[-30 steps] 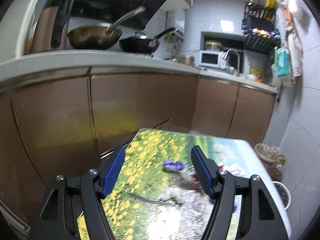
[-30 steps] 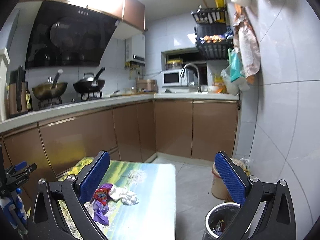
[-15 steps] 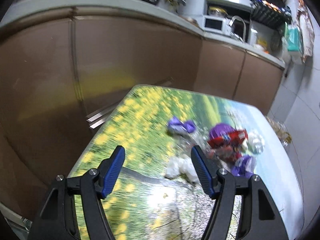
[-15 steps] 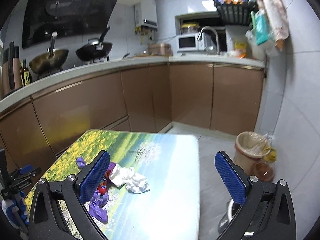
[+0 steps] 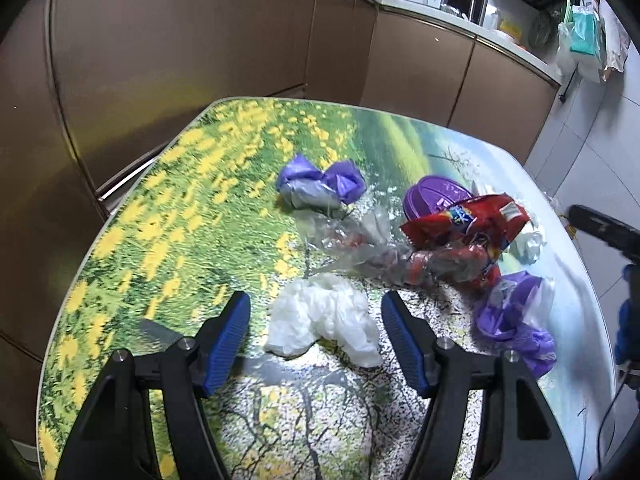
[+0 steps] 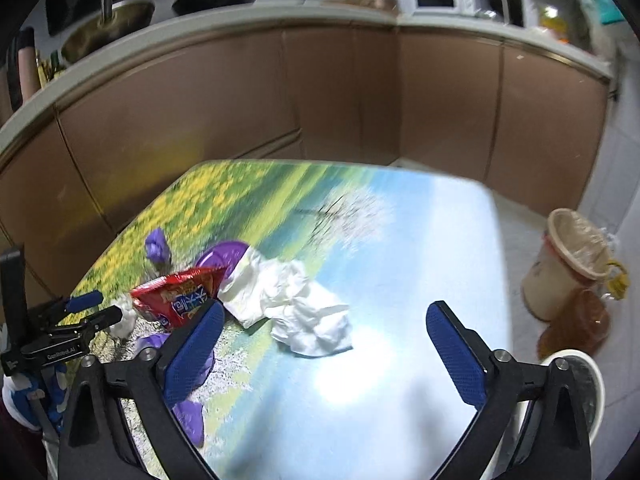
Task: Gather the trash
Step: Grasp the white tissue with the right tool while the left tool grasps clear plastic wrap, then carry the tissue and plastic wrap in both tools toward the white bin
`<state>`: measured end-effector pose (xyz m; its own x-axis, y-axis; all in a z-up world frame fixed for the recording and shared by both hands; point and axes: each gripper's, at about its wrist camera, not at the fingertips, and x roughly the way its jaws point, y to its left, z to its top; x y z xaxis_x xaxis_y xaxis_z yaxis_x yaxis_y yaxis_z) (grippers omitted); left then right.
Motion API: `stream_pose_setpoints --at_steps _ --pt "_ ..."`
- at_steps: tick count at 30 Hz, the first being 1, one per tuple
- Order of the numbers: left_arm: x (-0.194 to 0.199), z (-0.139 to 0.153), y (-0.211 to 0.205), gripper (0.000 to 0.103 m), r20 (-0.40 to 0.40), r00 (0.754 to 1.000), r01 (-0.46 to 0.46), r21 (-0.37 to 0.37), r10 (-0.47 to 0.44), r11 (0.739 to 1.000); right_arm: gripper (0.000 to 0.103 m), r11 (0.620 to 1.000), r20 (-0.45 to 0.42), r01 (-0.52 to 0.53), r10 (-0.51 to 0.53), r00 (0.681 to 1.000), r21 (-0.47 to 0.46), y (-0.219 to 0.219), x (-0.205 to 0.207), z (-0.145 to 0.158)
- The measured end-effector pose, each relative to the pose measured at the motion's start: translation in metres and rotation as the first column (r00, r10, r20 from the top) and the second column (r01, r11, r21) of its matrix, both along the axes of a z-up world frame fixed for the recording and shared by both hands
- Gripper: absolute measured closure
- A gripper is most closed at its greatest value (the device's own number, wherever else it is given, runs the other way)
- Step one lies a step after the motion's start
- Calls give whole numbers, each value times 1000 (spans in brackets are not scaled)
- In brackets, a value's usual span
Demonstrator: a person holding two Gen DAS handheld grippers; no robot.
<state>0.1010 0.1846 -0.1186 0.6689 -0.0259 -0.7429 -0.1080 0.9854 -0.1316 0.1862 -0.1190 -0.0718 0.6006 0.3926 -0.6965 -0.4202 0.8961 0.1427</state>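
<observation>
White crumpled tissue (image 5: 324, 320) lies on the table (image 5: 168, 216) between my left claw's (image 5: 316, 336) spread, empty fingers. One red snack bag (image 5: 468, 224), one purple lid (image 5: 432, 196) beyond. Right claw (image 6: 324, 344) wide open, empty, over a second tissue (image 6: 292, 300).

Your table (image 5: 168, 216) has a glossy printed top. On it lie a shiny red foil snack packet (image 5: 464, 224), thin clear film (image 5: 352, 240) beside it, and soft crumpled white tissue (image 5: 324, 320). The cabinet doors (image 6: 360, 96) behind the table look satin brown.
</observation>
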Motion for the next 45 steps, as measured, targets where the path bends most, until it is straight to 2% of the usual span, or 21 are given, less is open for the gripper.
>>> stream_pose_setpoints --at_steps 3,5,9,12,14,17,21,28,37,45 --pt "4 -3 -2 48 -12 1000 14 -4 -14 1000 8 1000 -39 -28 27 999 -12 13 13 -16" --pt "5 -5 -3 56 -22 1000 19 -1 -19 1000 15 999 -62 -40 38 997 -24 21 20 -25" --pt "7 -7 -3 63 -30 999 20 7 -19 1000 28 998 -103 -47 43 994 -41 30 32 -40" --pt "6 -7 -3 72 -28 1000 14 10 -13 1000 46 998 -120 -42 37 992 -45 28 33 -46" --pt "5 -7 -2 80 -27 1000 12 12 -11 1000 62 998 -123 -42 36 992 -50 25 31 -47" --pt "3 -6 -3 86 -23 1000 5 18 -5 1000 75 997 -125 -49 42 991 -59 19 23 -45" --pt "-7 -4 -1 88 -13 1000 -16 -4 16 1000 81 997 -127 -43 36 991 -60 4 4 -38" --pt "-39 9 0 89 13 999 -45 -12 45 999 82 999 -106 -9 4 994 -46 -30 -34 -17" --pt "-88 50 2 89 99 992 -80 10 78 997 82 1000 -11 19 -19 1000 -6 -59 -86 32" --pt "-131 98 -14 89 199 978 -65 31 58 997 82 999 99 25 -28 995 39 -76 -133 78"
